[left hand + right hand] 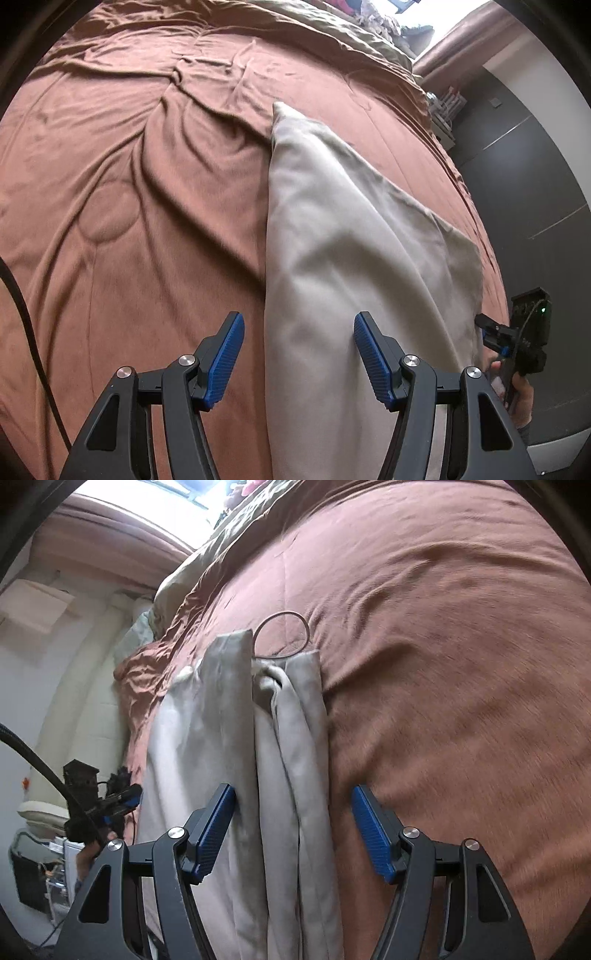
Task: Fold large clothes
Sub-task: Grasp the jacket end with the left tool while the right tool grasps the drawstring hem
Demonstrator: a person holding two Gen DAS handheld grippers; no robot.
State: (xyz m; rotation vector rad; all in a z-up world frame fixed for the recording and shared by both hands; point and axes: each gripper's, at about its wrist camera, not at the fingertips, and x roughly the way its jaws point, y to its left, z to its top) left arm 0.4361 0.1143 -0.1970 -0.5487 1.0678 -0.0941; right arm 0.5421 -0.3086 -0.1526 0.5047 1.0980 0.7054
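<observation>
Right wrist view: beige garment (236, 738) lies bunched lengthwise in folds.

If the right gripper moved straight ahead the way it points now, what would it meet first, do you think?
Most likely the grey garment lying bunched between the open right gripper fingers; beyond it comes the brown bedspread. Depth is unclear.

You can see a big bed with a wrinkly brown blanket (129, 184) all over it. A green blanket (332, 26) lies bunched at the far end. A dark wall (535, 177) stands on the right. A black cable (22, 295) hangs near the left.
</observation>
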